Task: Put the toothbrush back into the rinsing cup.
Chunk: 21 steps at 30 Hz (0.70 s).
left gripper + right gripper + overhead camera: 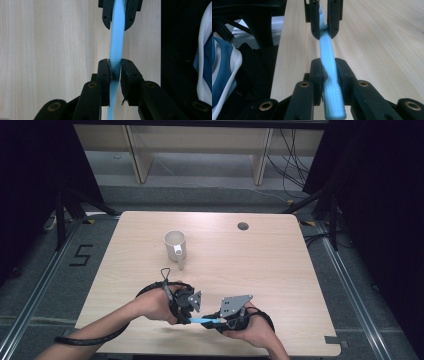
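Overhead, a slim light-blue ribbed plastic stick point(202, 320) hangs level just above the near edge of the pale wooden tabletop point(260, 265), bridged between the left tool point(192, 312) and the right tool point(222, 319); a white ceramic mug point(175, 245) stands well apart behind them, and a painted "5" marks the floor at left.

From the left tool's point(115, 71) camera, both black jaws are clamped on the stick's thin end, the other tool holding it farther along.

From the right tool's point(329, 72) camera, its jaws pinch the thicker ribbed handle. With both tools closed on one narrow piece, any twist or uneven pull could likely bend it or let it slip and drop. No brand or label is legible on it.
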Available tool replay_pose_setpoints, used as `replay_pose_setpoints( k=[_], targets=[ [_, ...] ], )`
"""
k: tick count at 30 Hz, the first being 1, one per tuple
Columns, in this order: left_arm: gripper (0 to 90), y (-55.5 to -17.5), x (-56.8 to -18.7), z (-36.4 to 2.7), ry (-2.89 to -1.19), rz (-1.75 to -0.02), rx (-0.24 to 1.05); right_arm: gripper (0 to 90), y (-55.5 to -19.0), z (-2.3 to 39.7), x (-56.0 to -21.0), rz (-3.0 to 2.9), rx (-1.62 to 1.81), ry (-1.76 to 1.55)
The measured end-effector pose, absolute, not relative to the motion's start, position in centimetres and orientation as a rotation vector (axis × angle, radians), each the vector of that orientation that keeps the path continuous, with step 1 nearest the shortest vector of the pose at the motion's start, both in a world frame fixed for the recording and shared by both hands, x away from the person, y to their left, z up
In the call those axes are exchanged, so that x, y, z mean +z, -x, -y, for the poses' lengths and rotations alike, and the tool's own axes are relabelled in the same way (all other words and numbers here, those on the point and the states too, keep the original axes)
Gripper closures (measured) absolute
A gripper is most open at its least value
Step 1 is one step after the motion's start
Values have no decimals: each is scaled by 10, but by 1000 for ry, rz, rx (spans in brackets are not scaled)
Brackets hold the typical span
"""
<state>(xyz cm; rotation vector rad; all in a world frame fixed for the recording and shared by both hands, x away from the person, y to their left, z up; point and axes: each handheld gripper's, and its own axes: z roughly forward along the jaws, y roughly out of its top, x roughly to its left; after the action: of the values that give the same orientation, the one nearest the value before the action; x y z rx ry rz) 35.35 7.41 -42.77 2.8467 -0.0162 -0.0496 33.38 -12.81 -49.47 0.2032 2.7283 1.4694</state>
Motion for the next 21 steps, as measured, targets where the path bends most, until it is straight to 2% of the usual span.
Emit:
replay_pose_setpoints(
  k=[12,17,21],
  targets=[
    [769,-355,-426,-75,-2825,-15,-42,794,-333,128,-494,-2731,1460,-181],
    [694,-358,-415,-80,-2784,-51,16,794,-334,130,-495,-2727,1444,-209],
    [605,-359,-406,-89,-2687,-140,82,794,-336,133,-495,-2703,1432,-239]
  ],
)
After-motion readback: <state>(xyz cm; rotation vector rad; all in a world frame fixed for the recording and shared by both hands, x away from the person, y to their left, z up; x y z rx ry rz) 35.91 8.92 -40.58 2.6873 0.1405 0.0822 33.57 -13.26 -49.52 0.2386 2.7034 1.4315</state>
